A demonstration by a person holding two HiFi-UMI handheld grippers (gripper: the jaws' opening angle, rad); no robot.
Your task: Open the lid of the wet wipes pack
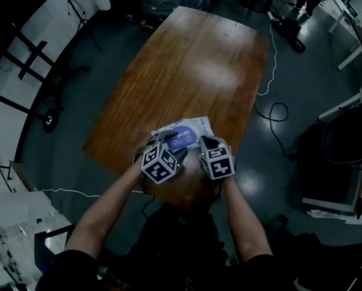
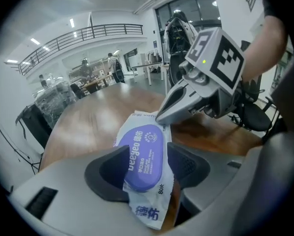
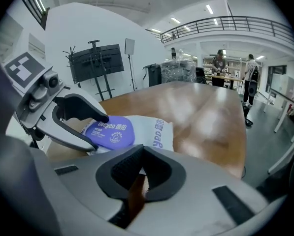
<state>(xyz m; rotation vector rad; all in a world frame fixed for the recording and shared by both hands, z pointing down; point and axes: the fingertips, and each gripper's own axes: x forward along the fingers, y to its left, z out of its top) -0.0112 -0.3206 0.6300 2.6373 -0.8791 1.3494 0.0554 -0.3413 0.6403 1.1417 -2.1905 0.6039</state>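
The wet wipes pack is white with an oval purple lid, and it lies flat near the front edge of the wooden table. My left gripper is open and straddles the lid, one finger on each side of it. The lid lies closed on the pack. My right gripper is shut with nothing in it. Its tip hovers at the pack's far right edge. From the right gripper, the left gripper hangs over the lid.
The pack sits close to the table's near edge. A white cable and a black cable run across the floor on the right. A wheeled stand is at the left. An office chair stands behind the right gripper.
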